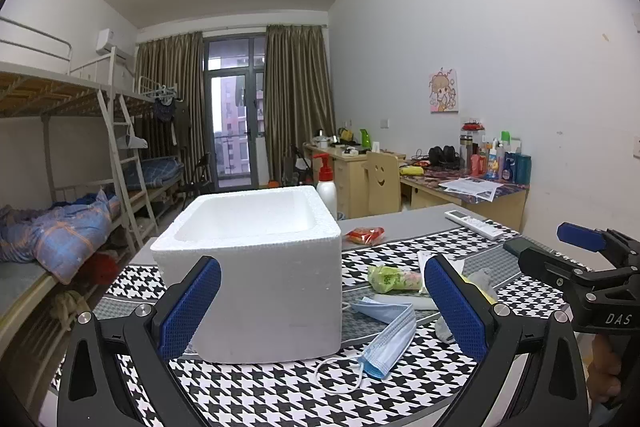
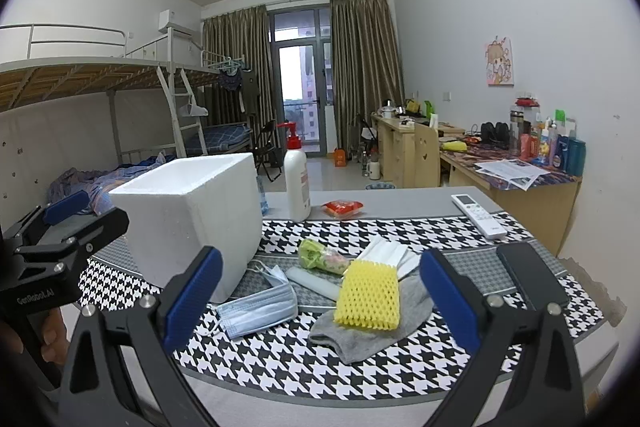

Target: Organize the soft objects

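Both grippers' jaws gape empty; blue mask (image 2: 256, 307) beside foam box (image 2: 192, 211); yellow foam net (image 2: 368, 297) lies atop grey sock (image 2: 376, 331), lengthwise away.

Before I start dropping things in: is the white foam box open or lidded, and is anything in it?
Open: the foam box has no lid, and its visible inside is bare white. Its floor is hidden, so I cannot tell whether it is empty.
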Tool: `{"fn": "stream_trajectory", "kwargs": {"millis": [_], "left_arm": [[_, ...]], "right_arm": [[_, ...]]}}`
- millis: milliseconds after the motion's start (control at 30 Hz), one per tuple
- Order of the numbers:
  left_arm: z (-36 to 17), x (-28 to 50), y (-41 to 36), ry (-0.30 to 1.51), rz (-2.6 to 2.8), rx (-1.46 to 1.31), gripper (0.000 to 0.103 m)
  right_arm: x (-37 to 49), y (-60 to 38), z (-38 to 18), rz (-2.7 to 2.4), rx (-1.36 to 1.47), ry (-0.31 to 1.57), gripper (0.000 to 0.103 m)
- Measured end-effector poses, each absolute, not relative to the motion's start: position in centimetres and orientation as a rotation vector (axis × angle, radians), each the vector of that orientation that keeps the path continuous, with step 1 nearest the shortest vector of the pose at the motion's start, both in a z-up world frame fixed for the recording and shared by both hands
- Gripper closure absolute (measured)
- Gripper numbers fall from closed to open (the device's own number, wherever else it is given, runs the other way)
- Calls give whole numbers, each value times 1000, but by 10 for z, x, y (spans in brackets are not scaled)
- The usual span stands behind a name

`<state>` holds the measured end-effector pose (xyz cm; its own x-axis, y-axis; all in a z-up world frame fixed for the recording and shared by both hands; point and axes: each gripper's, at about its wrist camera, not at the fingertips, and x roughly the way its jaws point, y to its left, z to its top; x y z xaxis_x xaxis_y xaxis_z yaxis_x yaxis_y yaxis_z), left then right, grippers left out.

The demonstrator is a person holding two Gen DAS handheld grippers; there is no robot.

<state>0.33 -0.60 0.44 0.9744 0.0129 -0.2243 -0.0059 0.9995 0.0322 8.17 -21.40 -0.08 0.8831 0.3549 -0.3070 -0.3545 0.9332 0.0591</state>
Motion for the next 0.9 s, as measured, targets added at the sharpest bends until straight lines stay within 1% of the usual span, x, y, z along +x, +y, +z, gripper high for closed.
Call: {"fn": "stream_trajectory", "kwargs": {"millis": [467,900], "left_arm": [[1,11,-9,261,-26,32,1],[-16,38,-18,338,-69,43,1]], "right_arm": [[86,-216,-4,363,4,326,3],[115,-225,-16,342,9,400,3]]}}
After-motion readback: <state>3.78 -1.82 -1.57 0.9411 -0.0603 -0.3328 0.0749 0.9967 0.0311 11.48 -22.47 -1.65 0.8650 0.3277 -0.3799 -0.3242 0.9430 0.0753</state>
